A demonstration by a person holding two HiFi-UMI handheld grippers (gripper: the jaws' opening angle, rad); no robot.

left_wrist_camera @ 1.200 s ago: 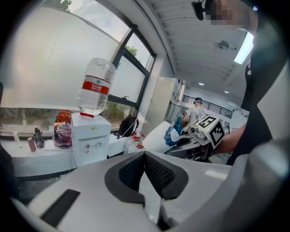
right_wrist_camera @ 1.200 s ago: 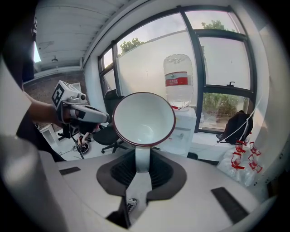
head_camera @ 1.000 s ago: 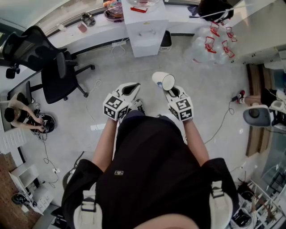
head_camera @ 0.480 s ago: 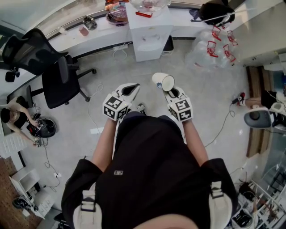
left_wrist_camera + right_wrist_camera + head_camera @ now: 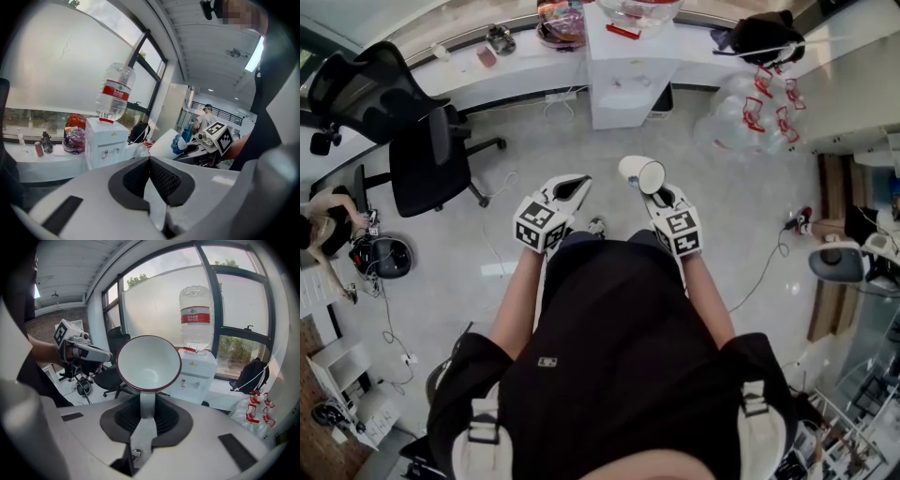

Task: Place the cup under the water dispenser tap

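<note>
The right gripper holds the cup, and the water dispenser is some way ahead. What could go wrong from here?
1. The right gripper grips the cup only by its narrow handle, so the cup may swing or slip.
2. The cup lies on its side, mouth toward the gripper; set down like this, it may roll.
3. The taps of the water dispenser sit low; the wide rim could hit them.

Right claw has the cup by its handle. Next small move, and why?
Probably carry the cup forward toward the water dispenser: the right claw is shut on it, but the dispenser stands across the floor, far ahead of the cup.
</note>
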